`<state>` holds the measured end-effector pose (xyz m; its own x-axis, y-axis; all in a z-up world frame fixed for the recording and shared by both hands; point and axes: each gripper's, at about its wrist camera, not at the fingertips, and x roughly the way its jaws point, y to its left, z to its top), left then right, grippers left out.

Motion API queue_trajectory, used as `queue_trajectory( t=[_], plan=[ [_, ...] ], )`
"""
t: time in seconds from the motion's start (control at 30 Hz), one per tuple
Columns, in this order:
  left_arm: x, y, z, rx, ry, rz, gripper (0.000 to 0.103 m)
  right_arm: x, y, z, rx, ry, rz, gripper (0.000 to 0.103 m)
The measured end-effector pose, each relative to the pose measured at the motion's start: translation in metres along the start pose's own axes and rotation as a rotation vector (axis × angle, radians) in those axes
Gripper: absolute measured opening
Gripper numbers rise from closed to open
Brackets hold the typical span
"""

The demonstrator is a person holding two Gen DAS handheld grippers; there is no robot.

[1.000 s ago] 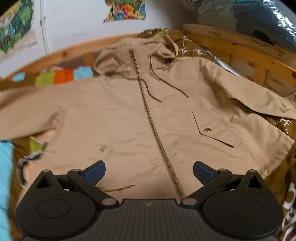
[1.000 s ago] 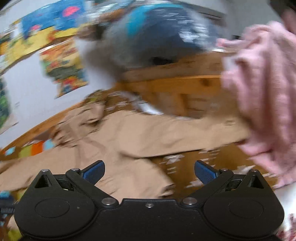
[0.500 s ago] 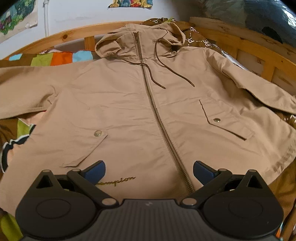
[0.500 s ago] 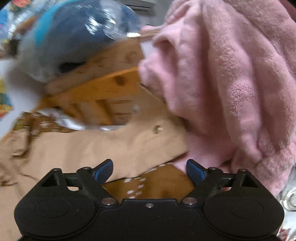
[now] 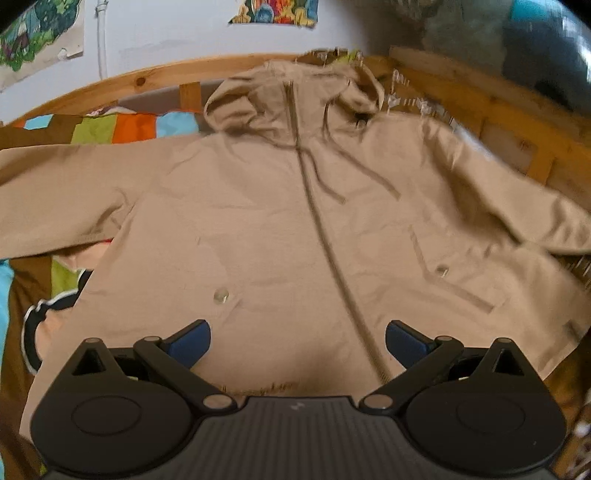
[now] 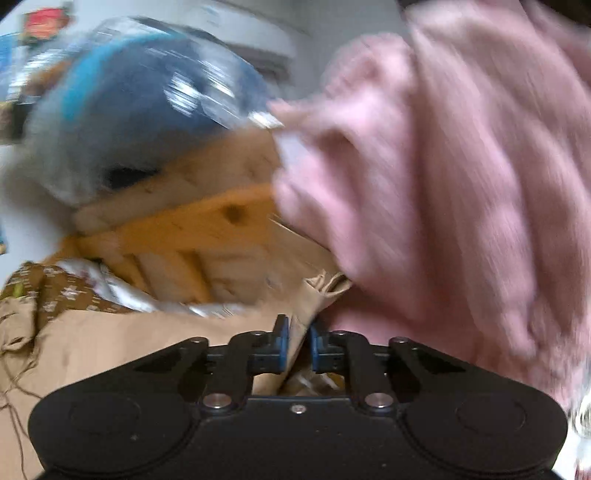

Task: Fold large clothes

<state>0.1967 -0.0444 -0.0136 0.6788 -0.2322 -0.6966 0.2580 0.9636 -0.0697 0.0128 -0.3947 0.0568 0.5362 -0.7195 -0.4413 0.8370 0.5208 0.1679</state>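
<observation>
The left tongs (image 5: 297,341) stand wide apart, their blue pads (image 5: 188,341) hovering just above the lower hem of a tan hooded jacket (image 5: 258,229) with nothing between them. The jacket lies face up and spread flat on a bed, its closed zipper (image 5: 328,251) running from the hem up between the pads to the hood (image 5: 291,96). A snap button (image 5: 221,295) sits on the pocket to the left of the zipper, and another (image 5: 441,270) on the flapped pocket to the right. Two dark drawstrings (image 5: 354,162) trail down from the hood across the chest. One sleeve (image 5: 55,199) stretches out to the left edge of the view, the other (image 5: 517,199) toward the right. Under the jacket shows a patchwork bedcover (image 5: 110,129) of brown, green, orange and blue, and behind it the curved wooden bed frame (image 5: 147,77) against a pale wall with colourful pictures (image 5: 273,11).

The right tongs (image 6: 297,345) have just been closing, and their jaws now stand narrow, pinching a fold of the tan jacket's fabric (image 6: 299,332) near a sleeve end (image 6: 325,284). Just beside them on the right, a fluffy pink garment (image 6: 461,184) fills much of the blurred view. Beyond the sleeve lie the wooden rails (image 6: 177,236) of the bed frame, and above them a blue bundle wrapped in clear plastic (image 6: 147,103).
</observation>
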Motion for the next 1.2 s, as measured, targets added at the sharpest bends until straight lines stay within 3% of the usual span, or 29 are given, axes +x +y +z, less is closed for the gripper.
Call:
queue_trajectory(
  t=[0.13, 0.3, 0.4, 0.6, 0.77, 0.9, 1.0, 1.07, 1.13, 1.17, 1.2],
  plan=[
    [-0.022, 0.031, 0.028, -0.103, -0.072, -0.129, 0.102, -0.028, 0.043, 0.009, -0.154, -0.165, 0.17, 0.006],
    [-0.042, 0.081, 0.062, -0.244, -0.152, -0.298, 0.102, -0.063, 0.122, 0.006, -0.343, -0.309, 0.483, 0.006],
    [-0.043, 0.109, 0.086, -0.28, -0.162, -0.406, 0.102, -0.08, 0.168, -0.008, -0.424, -0.336, 0.655, 0.005],
    [-0.017, 0.142, 0.115, -0.305, -0.097, -0.497, 0.102, -0.113, 0.245, -0.064, -0.506, -0.262, 0.971, 0.005],
    [0.045, 0.165, 0.092, -0.397, 0.072, -0.473, 0.102, -0.127, 0.287, -0.135, -0.607, -0.142, 1.148, 0.005],
    [0.091, 0.184, 0.065, -0.527, 0.184, -0.477, 0.102, -0.132, 0.3, -0.187, -0.676, -0.03, 1.22, 0.005],
    [0.117, 0.191, 0.046, -0.621, 0.241, -0.472, 0.101, -0.132, 0.295, -0.207, -0.695, 0.04, 1.255, 0.005],
    [0.125, 0.189, 0.042, -0.626, 0.24, -0.441, 0.094, -0.132, 0.292, -0.212, -0.706, 0.064, 1.28, 0.005],
    [0.131, 0.183, 0.043, -0.598, 0.256, -0.38, 0.07, -0.133, 0.287, -0.218, -0.72, 0.088, 1.29, 0.006],
    [0.131, 0.18, 0.043, -0.578, 0.264, -0.348, 0.063, -0.133, 0.285, -0.22, -0.732, 0.094, 1.293, 0.007],
    [0.131, 0.175, 0.043, -0.555, 0.266, -0.323, 0.048, -0.133, 0.284, -0.222, -0.742, 0.098, 1.293, 0.01]
  ],
)
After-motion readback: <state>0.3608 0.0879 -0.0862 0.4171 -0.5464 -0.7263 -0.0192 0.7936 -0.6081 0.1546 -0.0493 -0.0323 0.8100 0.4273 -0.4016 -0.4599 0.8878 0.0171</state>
